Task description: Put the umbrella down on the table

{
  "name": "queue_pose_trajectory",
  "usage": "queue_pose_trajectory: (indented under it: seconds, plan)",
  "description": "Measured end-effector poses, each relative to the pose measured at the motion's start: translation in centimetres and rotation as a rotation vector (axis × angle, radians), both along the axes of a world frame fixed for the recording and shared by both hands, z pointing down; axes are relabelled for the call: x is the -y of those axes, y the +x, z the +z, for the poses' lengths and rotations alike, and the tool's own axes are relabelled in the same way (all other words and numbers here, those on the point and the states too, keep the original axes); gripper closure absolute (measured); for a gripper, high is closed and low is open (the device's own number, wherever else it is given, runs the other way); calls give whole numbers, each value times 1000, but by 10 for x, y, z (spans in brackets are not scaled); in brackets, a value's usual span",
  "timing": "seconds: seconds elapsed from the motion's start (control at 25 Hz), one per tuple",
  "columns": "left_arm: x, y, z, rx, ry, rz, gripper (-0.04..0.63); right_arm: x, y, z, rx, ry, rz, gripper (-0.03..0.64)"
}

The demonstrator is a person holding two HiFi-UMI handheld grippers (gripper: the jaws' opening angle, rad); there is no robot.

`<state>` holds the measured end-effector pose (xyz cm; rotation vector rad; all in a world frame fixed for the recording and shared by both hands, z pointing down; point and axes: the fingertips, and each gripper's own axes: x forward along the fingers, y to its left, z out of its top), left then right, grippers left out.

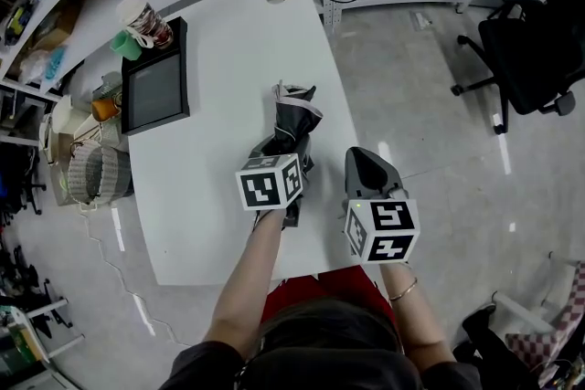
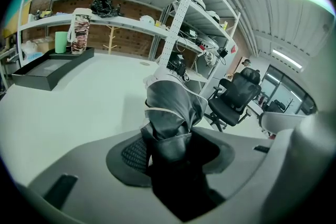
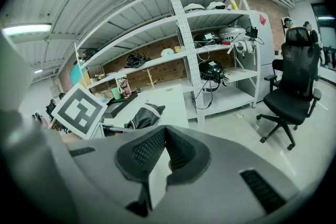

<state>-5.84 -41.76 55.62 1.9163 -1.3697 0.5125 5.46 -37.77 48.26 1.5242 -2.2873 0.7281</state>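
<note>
A folded black and grey umbrella (image 1: 294,119) is over the near right part of the white table (image 1: 228,59). My left gripper (image 1: 288,162) is shut on its near end. In the left gripper view the umbrella (image 2: 170,107) fills the space between the jaws of my left gripper (image 2: 170,147) and its bunched fabric sticks out ahead. Whether it rests on the table (image 2: 79,97) I cannot tell. My right gripper (image 1: 364,158) hangs beside the table's right edge, shut and empty; its jaws meet at the tip (image 3: 165,131). The umbrella (image 3: 142,115) shows to its left.
A black tray (image 1: 155,87) lies at the table's far left, with a patterned cup (image 1: 146,21) and a green cup (image 1: 126,46) behind it. A woven basket (image 1: 96,173) stands left of the table. A black office chair (image 1: 530,41) stands on the floor to the right.
</note>
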Motion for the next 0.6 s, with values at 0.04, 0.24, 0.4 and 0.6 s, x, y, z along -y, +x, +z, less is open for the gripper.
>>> queue_pose_trajectory:
  seconds: [0.04,0.24,0.4,0.6]
  plan:
    - [1,0,1,2,-5,0,379,1,1,0,0,0,1,598]
    - [2,3,4,15,-24,-5,377,4,5,1,-2,-1,2,598]
    - [4,4,6,23,-33,1,376,4,5,3,-3,-7,-1,598]
    - [7,5,5,28,-37,3,370,3,3,4,0,-14,-3,598]
